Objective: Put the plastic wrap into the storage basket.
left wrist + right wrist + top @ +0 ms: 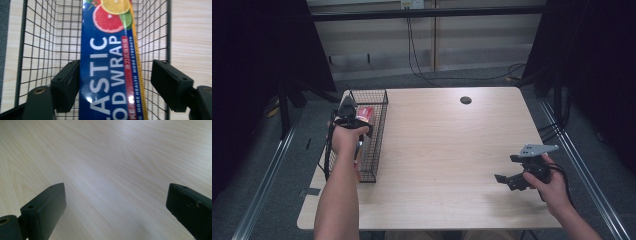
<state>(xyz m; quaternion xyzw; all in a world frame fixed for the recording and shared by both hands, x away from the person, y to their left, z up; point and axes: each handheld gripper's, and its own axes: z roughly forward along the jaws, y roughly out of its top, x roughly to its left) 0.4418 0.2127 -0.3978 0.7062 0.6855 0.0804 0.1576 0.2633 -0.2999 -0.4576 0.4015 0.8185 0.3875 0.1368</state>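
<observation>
A long blue box of plastic food wrap [110, 75], printed with citrus slices, lies inside a black wire basket [40, 50]. My left gripper [118, 85] points down into the basket with the box between its jaws. The left jaw sits against the box's edge and the right jaw stands clear of it, so the gripper is open. From above, the basket [381, 131] stands at the table's left edge, the box's red end [365, 114] shows inside it, and the left gripper [361, 131] hangs over it. My right gripper [508, 170] is open and holds nothing, low over bare wood [115, 170] at the front right.
The light wooden table [442, 145] has a small black round cap [465, 100] near its far edge. Cables [422, 65] hang behind the table. Dark curtains and metal rails flank both sides.
</observation>
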